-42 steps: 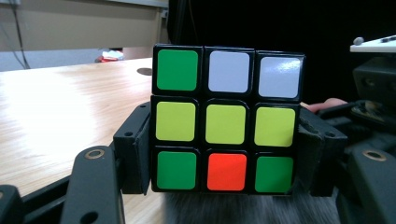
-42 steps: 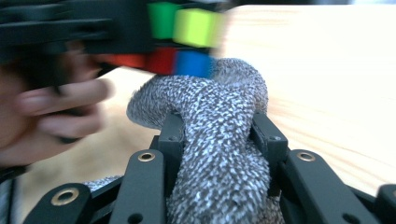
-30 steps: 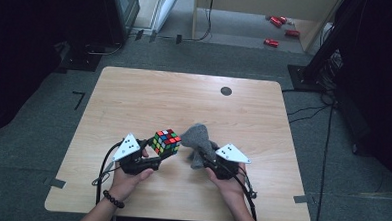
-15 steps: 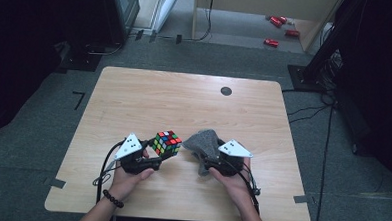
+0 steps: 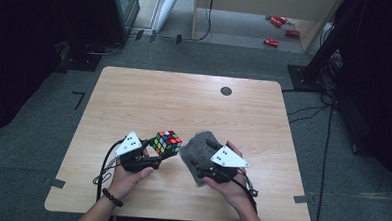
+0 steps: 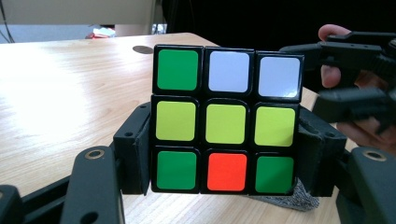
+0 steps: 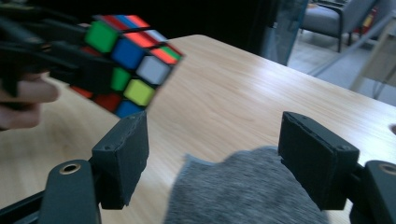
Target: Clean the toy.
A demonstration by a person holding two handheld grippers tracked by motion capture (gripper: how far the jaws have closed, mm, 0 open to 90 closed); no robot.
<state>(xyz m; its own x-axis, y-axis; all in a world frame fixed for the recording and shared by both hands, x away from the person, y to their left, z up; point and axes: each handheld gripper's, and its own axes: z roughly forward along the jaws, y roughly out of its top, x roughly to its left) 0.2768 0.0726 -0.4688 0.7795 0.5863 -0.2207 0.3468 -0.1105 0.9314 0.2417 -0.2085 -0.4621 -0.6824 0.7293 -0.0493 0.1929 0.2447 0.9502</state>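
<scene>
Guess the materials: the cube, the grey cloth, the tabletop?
Cube: looks like hard black plastic with glossy coloured tiles; the faces catch the light and the edges are sharp. Grey cloth: soft, matte, fuzzy felt or knit, as it slumps in folds; the exact fibre is unclear. Tabletop: pale wood grain, smooth with a slight sheen; likely laminate or veneer, though solid wood can't be ruled out.

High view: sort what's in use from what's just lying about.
In use: cube, clamped in the left gripper; grey cloth on the table, under the open right gripper.

Lying about: red objects on the floor; black disc on the table.
</scene>
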